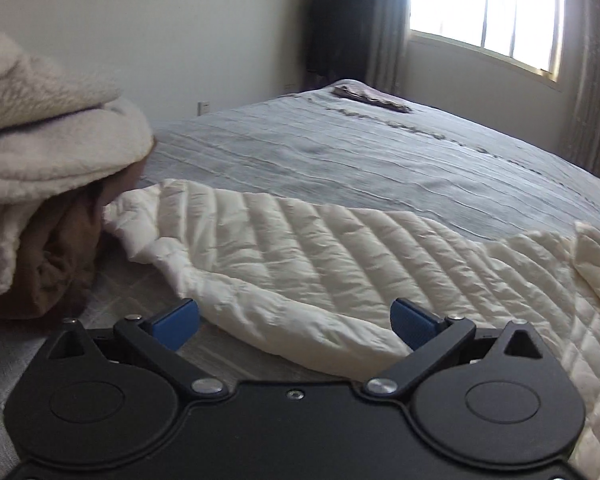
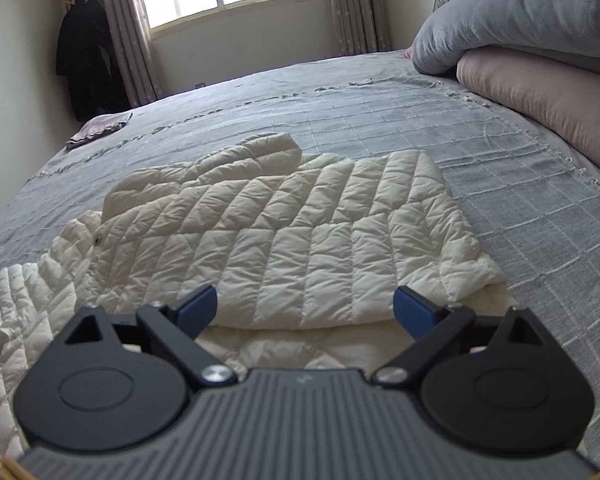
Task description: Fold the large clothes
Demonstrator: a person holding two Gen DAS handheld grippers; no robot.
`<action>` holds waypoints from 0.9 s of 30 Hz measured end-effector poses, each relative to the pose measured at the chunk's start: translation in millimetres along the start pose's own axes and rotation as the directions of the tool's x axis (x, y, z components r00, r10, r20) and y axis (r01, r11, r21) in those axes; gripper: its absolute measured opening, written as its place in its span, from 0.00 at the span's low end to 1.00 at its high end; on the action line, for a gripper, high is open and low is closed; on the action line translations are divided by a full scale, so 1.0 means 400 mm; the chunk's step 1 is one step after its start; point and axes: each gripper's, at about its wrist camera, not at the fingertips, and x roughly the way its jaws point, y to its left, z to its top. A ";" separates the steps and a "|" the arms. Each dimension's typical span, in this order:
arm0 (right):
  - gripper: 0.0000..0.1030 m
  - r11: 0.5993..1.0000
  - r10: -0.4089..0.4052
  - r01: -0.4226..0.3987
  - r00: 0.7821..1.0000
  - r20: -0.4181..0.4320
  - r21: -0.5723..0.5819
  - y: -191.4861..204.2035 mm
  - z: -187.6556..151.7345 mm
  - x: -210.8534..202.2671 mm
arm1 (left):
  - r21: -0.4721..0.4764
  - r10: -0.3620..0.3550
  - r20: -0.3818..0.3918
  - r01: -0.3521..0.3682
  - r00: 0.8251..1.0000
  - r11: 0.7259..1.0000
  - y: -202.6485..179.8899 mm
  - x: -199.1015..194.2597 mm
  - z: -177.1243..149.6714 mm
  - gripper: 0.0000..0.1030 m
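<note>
A cream quilted puffer jacket [image 2: 292, 232] lies spread on the grey bedspread [image 2: 380, 112], one side folded over the body and a sleeve [image 2: 236, 156] lying across its far side. In the left wrist view one long sleeve [image 1: 300, 256] stretches toward the left. My left gripper [image 1: 296, 322] is open, its blue pads [image 1: 178, 322] on either side of that sleeve's near edge, holding nothing. My right gripper [image 2: 306, 310] is open and empty, just above the jacket's near folded edge.
A stack of folded beige and brown blankets [image 1: 40, 184] stands close on the left. Folded grey and pink quilts [image 2: 540, 60] are piled at the right. A small folded cloth [image 2: 100, 128] lies at the bed's far corner. A dark coat [image 2: 84, 60] hangs by the window.
</note>
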 end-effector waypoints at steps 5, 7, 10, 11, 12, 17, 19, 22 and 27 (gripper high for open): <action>0.93 1.000 0.008 -0.008 1.000 0.002 0.001 0.009 0.002 0.001 | -0.205 0.077 -0.024 -0.080 0.997 0.976 0.109 0.078 0.016 0.93; 0.93 1.000 0.010 -0.010 1.000 0.005 0.003 0.007 0.004 0.000 | -0.270 0.083 -0.039 -0.090 0.996 0.959 0.135 0.108 0.015 0.80; 0.93 1.000 0.007 -0.007 1.000 0.005 0.012 -0.001 0.005 0.001 | -0.295 0.133 0.002 -0.127 0.991 0.947 0.139 0.127 0.011 0.58; 0.93 1.000 0.007 -0.007 1.000 0.004 0.018 -0.006 0.005 0.002 | -0.302 0.151 0.013 -0.140 0.989 0.943 0.136 0.132 0.011 0.49; 0.93 1.000 0.008 -0.008 1.000 0.001 0.023 -0.010 0.005 0.003 | -0.310 0.151 0.029 -0.134 0.988 0.941 0.135 0.136 0.009 0.38; 0.93 0.999 0.015 -0.015 1.000 0.003 0.050 -0.038 0.009 -0.006 | -0.366 0.102 0.063 -0.073 0.993 0.928 0.117 0.122 0.027 0.07; 0.93 0.998 0.016 -0.017 1.000 0.010 0.062 -0.051 0.012 -0.014 | -0.368 0.065 0.124 -0.015 0.990 0.930 0.093 0.076 0.052 0.06; 0.93 0.997 0.023 -0.024 1.000 0.013 0.080 -0.072 0.017 -0.020 | -0.321 -0.014 0.237 0.092 0.971 0.943 0.038 -0.016 0.091 0.06; 0.93 0.991 0.030 -0.033 0.999 0.020 0.127 -0.116 0.028 -0.031 | -0.228 -0.173 0.338 0.258 0.925 0.939 -0.071 -0.149 0.126 0.06</action>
